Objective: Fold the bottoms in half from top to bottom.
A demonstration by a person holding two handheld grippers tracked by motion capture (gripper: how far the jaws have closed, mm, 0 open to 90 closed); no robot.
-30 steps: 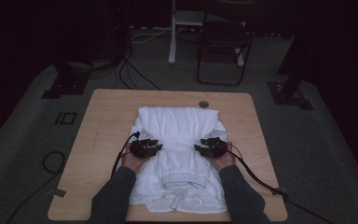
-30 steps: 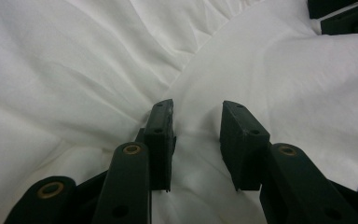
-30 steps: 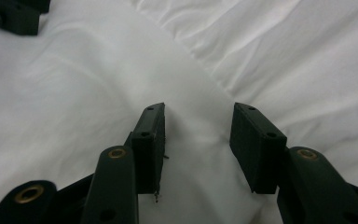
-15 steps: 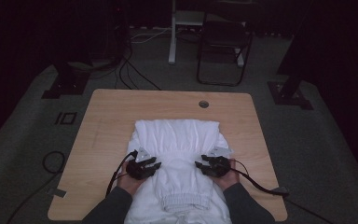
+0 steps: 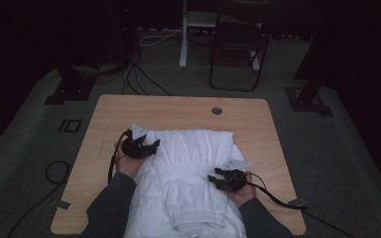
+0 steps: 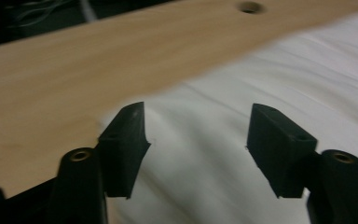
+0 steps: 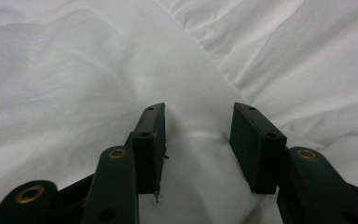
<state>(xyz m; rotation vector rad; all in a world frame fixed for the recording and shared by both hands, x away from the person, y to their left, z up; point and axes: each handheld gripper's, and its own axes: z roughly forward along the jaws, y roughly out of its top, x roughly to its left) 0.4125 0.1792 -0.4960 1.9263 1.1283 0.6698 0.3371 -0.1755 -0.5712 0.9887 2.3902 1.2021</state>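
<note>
While the person's forearms come in from the near edge of the wooden table (image 5: 129, 111), the high view shows a white garment (image 5: 188, 173) spread on the near middle of it, its ribbed hem hanging toward the person. The left gripper (image 5: 151, 145) is at the far left corner of the garment, just above the cloth, and the left hand (image 5: 129, 162) holds its body. The right gripper (image 5: 214, 178) lies on the right near part of the garment and points to the left, with the right hand (image 5: 242, 191) behind it. A round hole (image 5: 217, 110) is in the table on the far side, well apart from the cloth.

From the left gripper view, the jaws stand wide apart and have just been opening; nothing is pinched between them. Below them lies the white garment (image 6: 261, 84), its edge against the bare table (image 6: 98, 60), and the picture is a little blurred.

From the right gripper view, the jaws are half apart over the garment (image 7: 74, 93). A raised fold of cloth runs between the pads (image 7: 151, 140), but whether they press it cannot be told
</note>
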